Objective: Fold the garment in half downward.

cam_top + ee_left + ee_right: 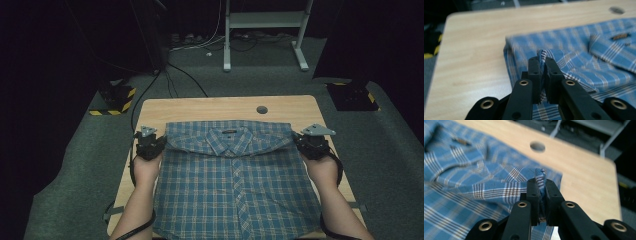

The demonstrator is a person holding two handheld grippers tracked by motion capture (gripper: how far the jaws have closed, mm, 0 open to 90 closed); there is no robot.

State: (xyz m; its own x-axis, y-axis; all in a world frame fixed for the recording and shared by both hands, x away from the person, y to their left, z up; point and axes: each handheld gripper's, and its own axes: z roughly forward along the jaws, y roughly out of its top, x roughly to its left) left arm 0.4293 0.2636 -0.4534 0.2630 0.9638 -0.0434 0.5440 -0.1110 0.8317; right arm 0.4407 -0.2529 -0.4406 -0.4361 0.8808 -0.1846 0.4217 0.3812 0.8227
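My forearms come in over the near edge of the table (145,107), one on each side of the blue plaid shirt (235,195), which lies face up and buttoned on the wood with its hem toward me and its collar (231,137) away from me.

At the shirt's left shoulder, my left gripper (152,145) has its jaws pinched tight on a fold of the fabric. In the left gripper view that gripper (541,61) has a small ridge of plaid cloth standing up between the two black pads, and the shirt's edge just beyond it is lifted slightly off the wood.

At the shirt's right shoulder, my right gripper (305,142) holds the cloth the same way. In the right gripper view this gripper (540,182) is clamped narrow on a bunched tuck of blue fabric that pokes up above the pads.

Between the two grips the shirt's upper edge sags a little, and the collar with its small dark label (620,37) sits midway.

Beyond the collar is bare wood with a round cable hole (262,109). Farther off than the shirt, past the table, a white metal frame (265,30) stands on the grey carpet.
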